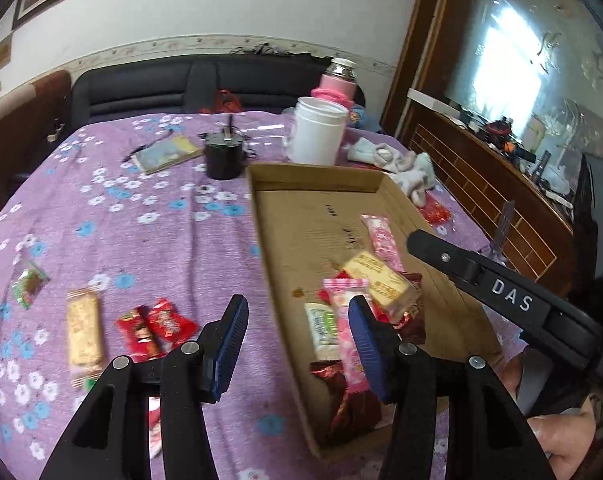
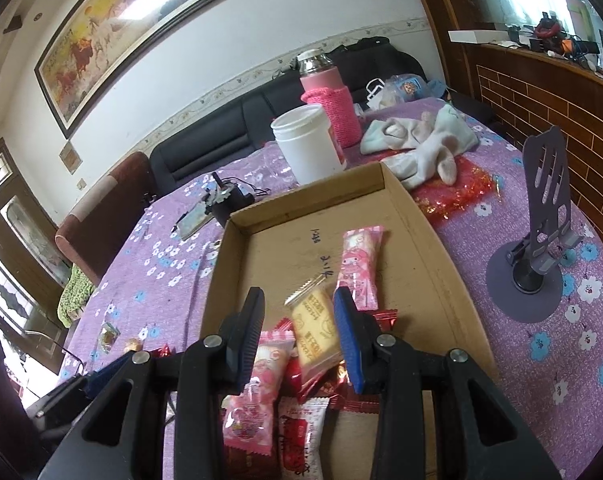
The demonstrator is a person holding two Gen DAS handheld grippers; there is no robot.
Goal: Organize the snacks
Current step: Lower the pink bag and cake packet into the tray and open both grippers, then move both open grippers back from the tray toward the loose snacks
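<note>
The left gripper is open and holds nothing, and the right gripper is narrow over the box with a yellow packet loose between its jaws. The red packets on the cloth look light, thin and slippery, so I would pinch one across its flat middle.
</note>
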